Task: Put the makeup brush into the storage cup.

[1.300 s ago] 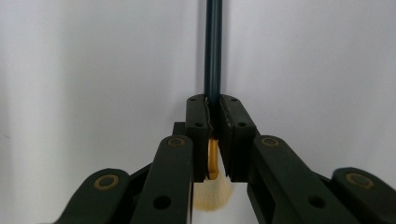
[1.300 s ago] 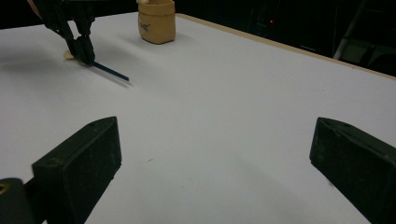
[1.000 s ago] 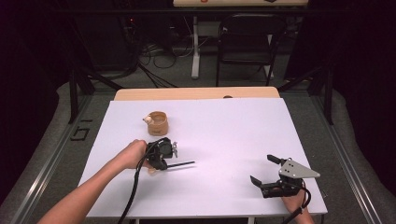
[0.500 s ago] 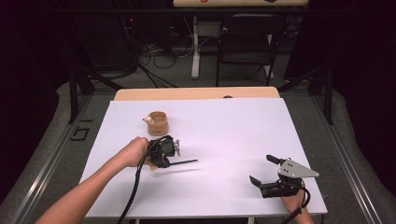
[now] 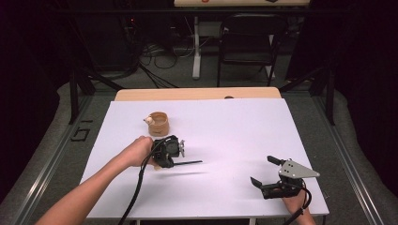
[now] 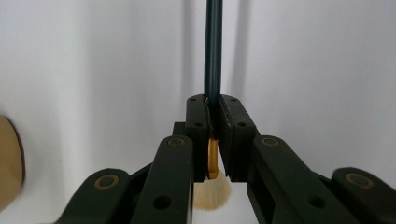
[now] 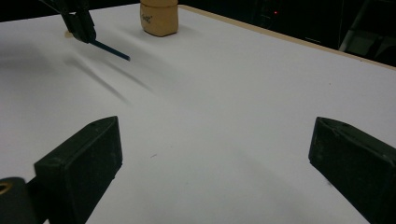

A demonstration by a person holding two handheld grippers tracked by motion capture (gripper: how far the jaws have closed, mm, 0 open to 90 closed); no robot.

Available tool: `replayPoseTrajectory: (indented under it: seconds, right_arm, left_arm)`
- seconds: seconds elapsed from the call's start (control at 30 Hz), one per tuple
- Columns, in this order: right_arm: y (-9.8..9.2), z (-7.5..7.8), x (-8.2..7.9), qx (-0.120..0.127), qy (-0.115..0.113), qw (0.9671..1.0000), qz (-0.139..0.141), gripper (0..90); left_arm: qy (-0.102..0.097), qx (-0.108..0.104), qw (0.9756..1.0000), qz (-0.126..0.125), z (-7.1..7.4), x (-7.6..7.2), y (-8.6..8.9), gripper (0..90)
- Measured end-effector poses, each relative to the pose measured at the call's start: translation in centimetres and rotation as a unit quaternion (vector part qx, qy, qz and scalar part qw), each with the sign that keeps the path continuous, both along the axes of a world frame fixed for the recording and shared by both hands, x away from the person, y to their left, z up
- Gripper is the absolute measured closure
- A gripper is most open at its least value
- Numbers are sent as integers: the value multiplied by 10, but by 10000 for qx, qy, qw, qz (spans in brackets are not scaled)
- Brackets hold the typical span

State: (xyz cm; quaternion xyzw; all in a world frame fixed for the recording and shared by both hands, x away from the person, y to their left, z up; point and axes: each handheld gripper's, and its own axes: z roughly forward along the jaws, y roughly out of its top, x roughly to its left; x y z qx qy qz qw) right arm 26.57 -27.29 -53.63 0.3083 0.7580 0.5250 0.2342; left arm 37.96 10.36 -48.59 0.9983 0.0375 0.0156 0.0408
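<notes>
White tabletop [image 5: 225, 126]: left claw [image 6: 213, 109] level, clamped on brush [image 6: 213, 51] (bristles backward); right claw [image 5: 267, 171] low, jaws apart.

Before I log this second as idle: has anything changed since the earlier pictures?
Hardly anything. The left tool stays shut on the brush, its dark handle pointing right over the white table. The right tool stays open at the near right corner, and the tan cup is unmoved.

High overview, two close claw cameras

Dark rm, chair [image 5: 248, 42], cables [image 5: 162, 51] on floor.
</notes>
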Motion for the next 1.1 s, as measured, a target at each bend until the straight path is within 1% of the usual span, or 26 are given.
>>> replayPoseTrajectory:
  seconds: [0.03,0.07,0.13,0.23,0.27,0.3,0.33,0.37,0.4,0.43,0.53,0.57,0.6,0.63,0.67,0.7,0.73,0.77,0.83,0.87,0.9,0.93,0.97,1.0,1.07,1.1]
  right_arm:
    - [0,0,1,-12,69,10000,21,22]
    - [0,0,1,-12,69,10000,21,22]
    - [1,-1,4,-96,308,9994,144,26]
    - [3,-2,5,-147,339,9991,204,27]
    - [4,-1,6,-185,404,9987,261,27]
    - [5,-1,6,-224,402,9986,267,26]
    - [7,0,7,-308,434,9981,309,24]
    - [7,0,7,-308,434,9981,309,24]
    - [9,1,7,-364,493,9976,308,23]
    - [11,3,8,-395,504,9976,281,23]
    - [14,8,8,-433,446,9978,225,23]
    - [14,8,8,-433,446,9978,225,23]
    - [15,10,8,-427,440,9979,213,23]
    - [16,12,10,-486,472,9974,228,21]
    - [18,16,13,-632,464,9967,227,21]
    - [18,16,13,-632,464,9967,227,21]
    - [21,21,18,-817,571,9946,272,15]
    - [22,22,20,-881,597,9939,276,15]
    - [23,24,23,-934,633,9932,283,15]
    - [25,29,27,-1051,715,9913,331,15]
    - [25,29,27,-1051,715,9913,331,15]
    - [27,35,30,-1183,811,9889,396,18]
    - [27,35,30,-1183,811,9889,396,18]
    - [29,41,32,-1285,832,9868,525,16]
    - [32,46,34,-1342,804,9856,637,0]
    - [32,46,34,-1342,804,9856,637,0]
  left_arm:
    - [-15,-38,10000,13,0,-1,-1,830]
    - [-100,-61,9999,2,1,-1,-2,830]
    - [-120,-52,9999,-34,2,-2,-5,829]
    - [-100,-52,9999,-46,3,-1,-7,830]
    - [-26,-54,9999,-95,4,-1,-8,830]
    - [-74,-78,9999,-69,4,-2,-9,829]
    - [-101,-74,9998,-138,4,-1,-12,829]
    - [-101,-74,9998,-138,4,-1,-12,829]
    - [-122,-77,9998,-133,4,-1,-13,829]
    - [-121,-34,9998,-160,5,-1,-14,829]
    - [-143,-50,9997,-190,6,-1,-18,829]
    - [-215,-60,9995,-204,6,-1,-19,829]
    - [-77,-65,9997,-217,8,0,-21,829]
    - [-194,-26,9995,-234,9,-1,-22,829]
    - [-207,-58,9995,-248,9,-1,-22,829]
    - [-147,-50,9996,-251,10,-1,-23,829]
    - [-182,-49,9995,-258,10,-1,-24,829]
    - [-201,1,9994,-275,11,-1,-25,830]
    - [-214,-46,9994,-276,11,0,-25,829]
    - [-191,-13,9994,-290,11,0,-26,829]
    - [-278,-15,9992,-290,11,0,-26,829]
    - [-247,-33,9993,-291,12,0,-28,829]
    - [-247,-33,9993,-291,12,0,-28,829]
    - [-172,-22,9993,-319,13,1,-28,829]
    - [-258,-10,9991,-348,13,1,-31,829]
    - [-258,-10,9991,-348,13,1,-31,829]
